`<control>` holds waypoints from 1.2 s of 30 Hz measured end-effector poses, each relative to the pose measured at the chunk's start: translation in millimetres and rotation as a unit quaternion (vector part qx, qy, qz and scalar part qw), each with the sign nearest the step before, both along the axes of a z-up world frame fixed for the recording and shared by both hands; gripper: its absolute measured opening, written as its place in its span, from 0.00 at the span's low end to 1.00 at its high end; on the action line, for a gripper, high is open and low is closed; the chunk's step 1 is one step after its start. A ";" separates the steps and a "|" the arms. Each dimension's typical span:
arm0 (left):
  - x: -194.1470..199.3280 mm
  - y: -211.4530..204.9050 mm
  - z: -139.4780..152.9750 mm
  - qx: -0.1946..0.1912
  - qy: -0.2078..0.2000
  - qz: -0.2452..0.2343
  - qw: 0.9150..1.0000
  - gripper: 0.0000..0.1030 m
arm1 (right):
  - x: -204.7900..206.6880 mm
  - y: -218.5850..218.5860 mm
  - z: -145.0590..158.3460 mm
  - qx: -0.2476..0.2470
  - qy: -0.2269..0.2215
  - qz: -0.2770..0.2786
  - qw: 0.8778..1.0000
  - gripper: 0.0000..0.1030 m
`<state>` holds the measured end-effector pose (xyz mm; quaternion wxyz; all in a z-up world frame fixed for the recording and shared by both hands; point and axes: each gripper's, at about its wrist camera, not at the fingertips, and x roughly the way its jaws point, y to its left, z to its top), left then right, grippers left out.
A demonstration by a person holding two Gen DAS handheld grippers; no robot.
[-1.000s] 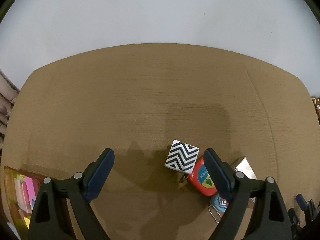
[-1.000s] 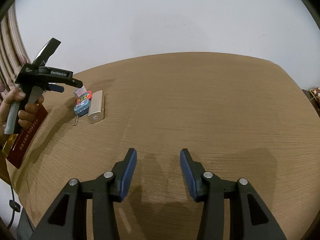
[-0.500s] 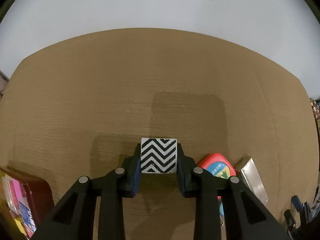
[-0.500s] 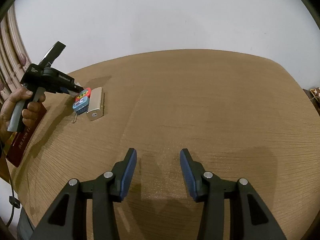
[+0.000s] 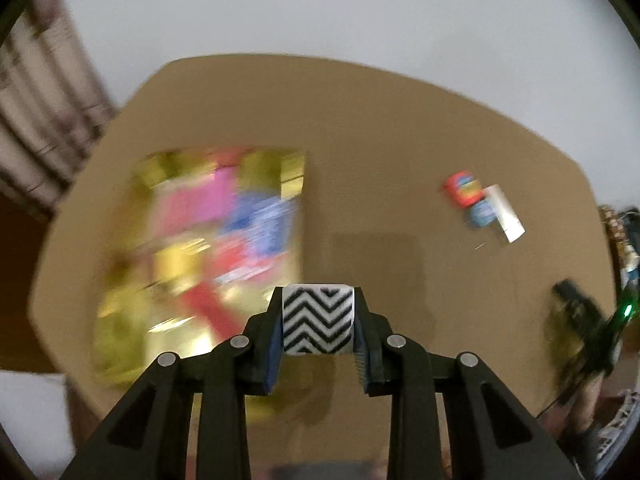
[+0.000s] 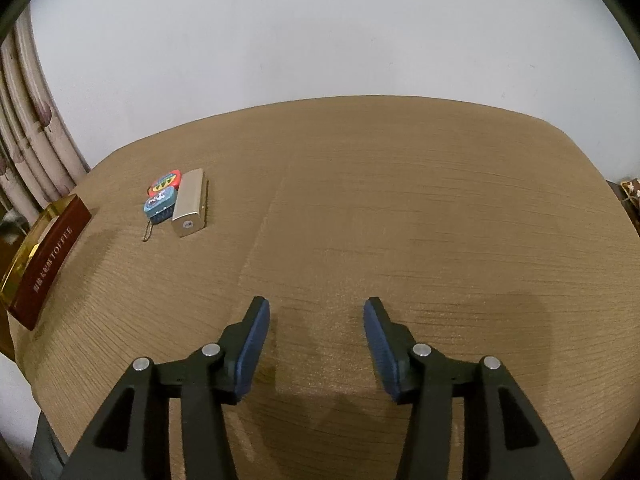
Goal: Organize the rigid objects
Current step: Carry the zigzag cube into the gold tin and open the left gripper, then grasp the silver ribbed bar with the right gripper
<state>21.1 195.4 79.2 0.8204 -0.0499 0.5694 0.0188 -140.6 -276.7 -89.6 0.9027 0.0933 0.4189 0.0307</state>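
My left gripper (image 5: 318, 320) is shut on a small block with a black-and-white zigzag pattern (image 5: 318, 318), held above the table beside a blurred open box (image 5: 208, 256) with yellow, pink and blue contents. A red tin (image 5: 462, 188), a blue tin (image 5: 482, 214) and a silver bar (image 5: 505, 212) lie together far right. In the right wrist view, my right gripper (image 6: 316, 318) hovers over bare wood with nothing between its fingers, its jaws opening. The red tin (image 6: 165, 181), the blue tin (image 6: 160, 202) with a keychain and the silver bar (image 6: 190, 202) lie at the far left.
The dark red toffee box (image 6: 52, 260) with a gold rim stands at the left table edge. Curtains (image 6: 28, 132) hang behind it. The brown wooden table (image 6: 400, 208) ends at a white wall. My right gripper's body and a hand show dimly at the right edge (image 5: 584, 320).
My left gripper closed on the zigzag block, lifted it and swung left over toward the open box. It has left the right wrist view. My right gripper's fingers have spread slightly.
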 end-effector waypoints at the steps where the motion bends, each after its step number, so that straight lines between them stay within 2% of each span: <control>1: -4.3 17.1 1.3 0.009 0.005 0.006 1.000 0.26 | 0.0 1.2 -0.4 -0.003 0.001 0.000 1.000 0.50; 3: -10.7 49.8 -0.4 0.037 0.022 0.029 0.999 0.26 | 0.6 3.6 -0.5 -0.009 0.003 0.001 1.000 0.51; 6: -19.6 72.0 -16.8 0.038 0.041 0.045 0.997 0.26 | 1.9 8.2 -1.3 -0.021 0.006 0.002 1.000 0.51; 10: -10.5 77.8 -37.7 0.052 0.046 0.046 0.997 0.26 | 3.6 12.8 -2.3 -0.035 0.009 0.003 0.999 0.52; 13: -9.8 86.6 -60.8 0.049 0.064 0.053 0.995 0.26 | 4.6 15.4 -3.5 -0.044 0.011 0.005 0.999 0.54; 19: -3.8 94.0 -74.7 0.052 0.070 0.056 0.995 0.26 | 7.2 20.3 -4.7 -0.059 0.015 0.010 0.998 0.57; 22: -3.1 92.0 -77.9 0.069 0.065 0.053 0.994 0.32 | 8.3 20.2 -5.1 -0.059 0.015 0.011 0.998 0.57; 26: -9.8 81.8 -64.0 0.070 0.040 0.046 0.996 0.43 | 11.4 21.2 -5.9 -0.060 0.015 0.012 0.998 0.57; 27: -13.1 76.1 -57.5 0.088 0.028 0.048 0.995 0.51 | 11.6 21.4 -6.0 -0.060 0.015 0.012 0.998 0.58; 30: -30.7 55.1 -31.5 0.130 -0.022 0.050 0.990 0.58 | 12.0 21.9 -6.1 -0.060 0.015 0.012 0.998 0.58; 32: -44.0 33.1 -12.7 0.151 -0.061 0.042 0.986 0.67 | 10.6 21.2 -5.3 -0.061 0.015 0.013 0.998 0.58; 34: -59.6 8.7 5.5 0.148 -0.100 0.021 0.984 0.75 | 10.8 21.1 -5.0 -0.061 0.015 0.013 0.998 0.58; 36: -74.2 -16.9 17.3 0.126 -0.128 -0.005 0.984 0.78 | 11.3 21.3 -4.8 -0.061 0.015 0.016 0.998 0.58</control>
